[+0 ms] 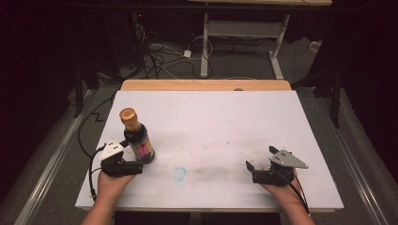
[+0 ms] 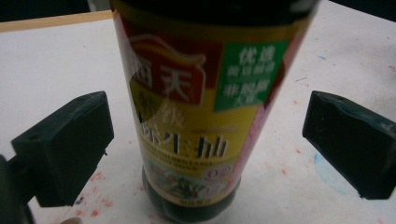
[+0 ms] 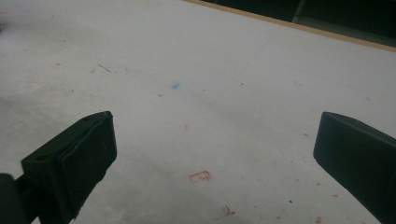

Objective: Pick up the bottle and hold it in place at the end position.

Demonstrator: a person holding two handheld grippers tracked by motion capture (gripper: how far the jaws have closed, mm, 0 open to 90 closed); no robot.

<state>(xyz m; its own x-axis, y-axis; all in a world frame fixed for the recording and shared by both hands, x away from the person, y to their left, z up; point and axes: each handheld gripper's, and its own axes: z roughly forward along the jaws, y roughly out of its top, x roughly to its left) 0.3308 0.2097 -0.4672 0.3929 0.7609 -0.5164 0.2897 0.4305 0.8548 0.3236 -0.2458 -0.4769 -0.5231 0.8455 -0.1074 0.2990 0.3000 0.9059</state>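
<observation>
Bottle (image 1: 136, 138) upright, left of frame on table (image 1: 225, 122); gold cap, yellow-red label, Chinese characters, green patch. Left gripper (image 1: 123, 156) released, jaws flanking bottle, clear gaps. Right gripper (image 1: 259, 158) released, lower right.

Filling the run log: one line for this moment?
left hand-held gripper: open, jaws astride sauce bottle, no contact | bottle: upright on table | right hand-held gripper: open, empty

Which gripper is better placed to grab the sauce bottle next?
Left. The left gripper already has the sauce bottle between its open jaws, with gaps either side. The right gripper rests far across the table.
</observation>
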